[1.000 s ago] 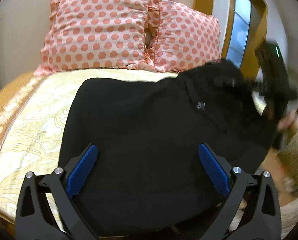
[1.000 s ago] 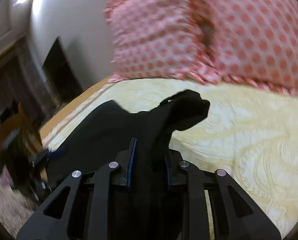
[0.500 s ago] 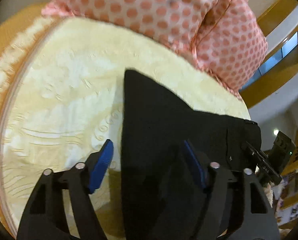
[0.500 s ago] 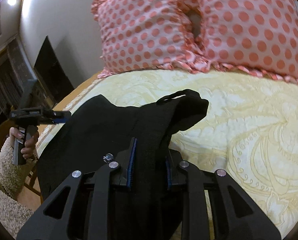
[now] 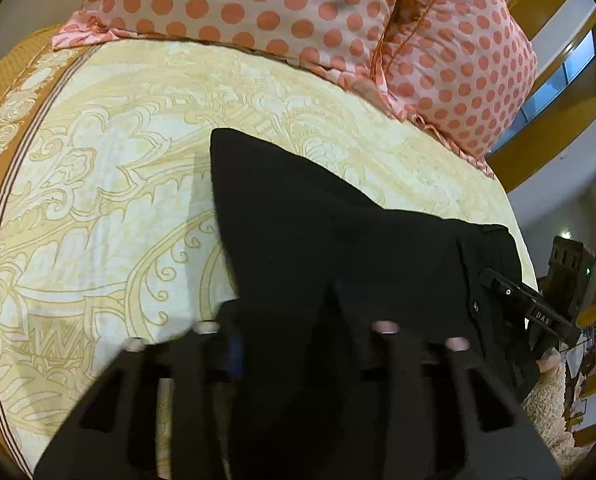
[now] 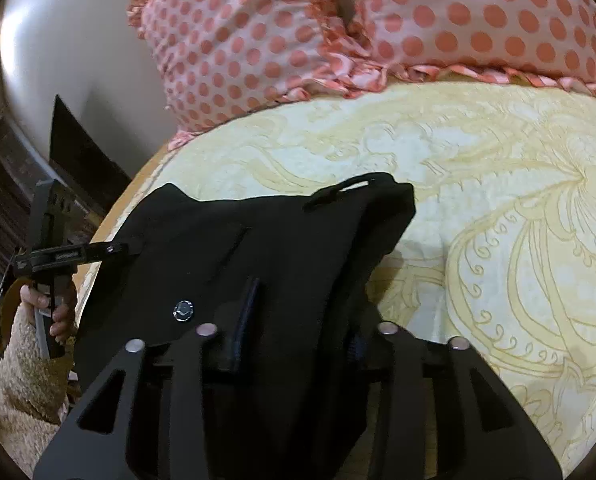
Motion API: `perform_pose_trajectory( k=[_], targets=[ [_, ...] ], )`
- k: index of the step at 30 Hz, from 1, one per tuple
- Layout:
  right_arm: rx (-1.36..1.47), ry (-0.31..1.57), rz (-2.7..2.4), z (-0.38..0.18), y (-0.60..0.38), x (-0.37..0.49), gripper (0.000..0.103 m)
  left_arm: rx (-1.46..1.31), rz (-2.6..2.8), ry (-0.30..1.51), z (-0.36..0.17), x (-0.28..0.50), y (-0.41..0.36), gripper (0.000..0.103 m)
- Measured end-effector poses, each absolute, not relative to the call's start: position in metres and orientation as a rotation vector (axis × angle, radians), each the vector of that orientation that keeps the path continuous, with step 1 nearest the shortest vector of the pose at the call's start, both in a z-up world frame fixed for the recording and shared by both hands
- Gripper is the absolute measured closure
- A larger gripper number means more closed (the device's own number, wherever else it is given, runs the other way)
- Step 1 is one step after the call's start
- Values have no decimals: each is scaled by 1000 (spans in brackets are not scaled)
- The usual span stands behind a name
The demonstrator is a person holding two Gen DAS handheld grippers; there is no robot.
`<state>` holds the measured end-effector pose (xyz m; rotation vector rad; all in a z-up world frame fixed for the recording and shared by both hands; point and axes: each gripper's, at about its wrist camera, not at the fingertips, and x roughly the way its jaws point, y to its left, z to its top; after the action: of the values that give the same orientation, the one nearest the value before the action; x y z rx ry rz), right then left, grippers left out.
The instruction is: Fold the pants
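Observation:
Black pants (image 5: 318,240) hang stretched between my two grippers above a yellow patterned bedspread (image 5: 97,200). My left gripper (image 5: 289,332) is shut on one corner of the fabric, and the cloth covers its pads. My right gripper (image 6: 298,320) is shut on the waistband end of the pants (image 6: 257,248), near the metal button (image 6: 183,311) and a belt loop (image 6: 342,190). Each gripper also shows from the side in the other's view, the right one (image 5: 530,312) and the left one (image 6: 69,254).
Two pink polka-dot pillows (image 5: 277,4) (image 6: 458,20) lie at the head of the bed. The bed's orange border (image 5: 1,128) runs along its left edge. A wooden window frame (image 5: 554,80) stands at the right, and dark furniture (image 6: 77,152) stands beyond the bed.
My left gripper has closed from wide open onto the pants. Both grippers have lifted and spread the fabric over the bed. The right gripper kept its hold.

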<state>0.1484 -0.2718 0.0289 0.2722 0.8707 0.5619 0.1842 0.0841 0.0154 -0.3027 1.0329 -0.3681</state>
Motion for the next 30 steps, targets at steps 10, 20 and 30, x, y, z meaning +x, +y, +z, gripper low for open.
perform_pose_trajectory(
  k=[10, 20, 30],
  targets=[
    [232, 799, 582, 56, -269, 157, 81, -210, -367, 946, 43, 182, 69, 92],
    [182, 705, 517, 86, -274, 227, 82, -180, -320, 858, 73, 259, 55, 92],
    [194, 823, 415, 50, -283, 328, 82, -198, -236, 890, 47, 345, 45, 90]
  ],
)
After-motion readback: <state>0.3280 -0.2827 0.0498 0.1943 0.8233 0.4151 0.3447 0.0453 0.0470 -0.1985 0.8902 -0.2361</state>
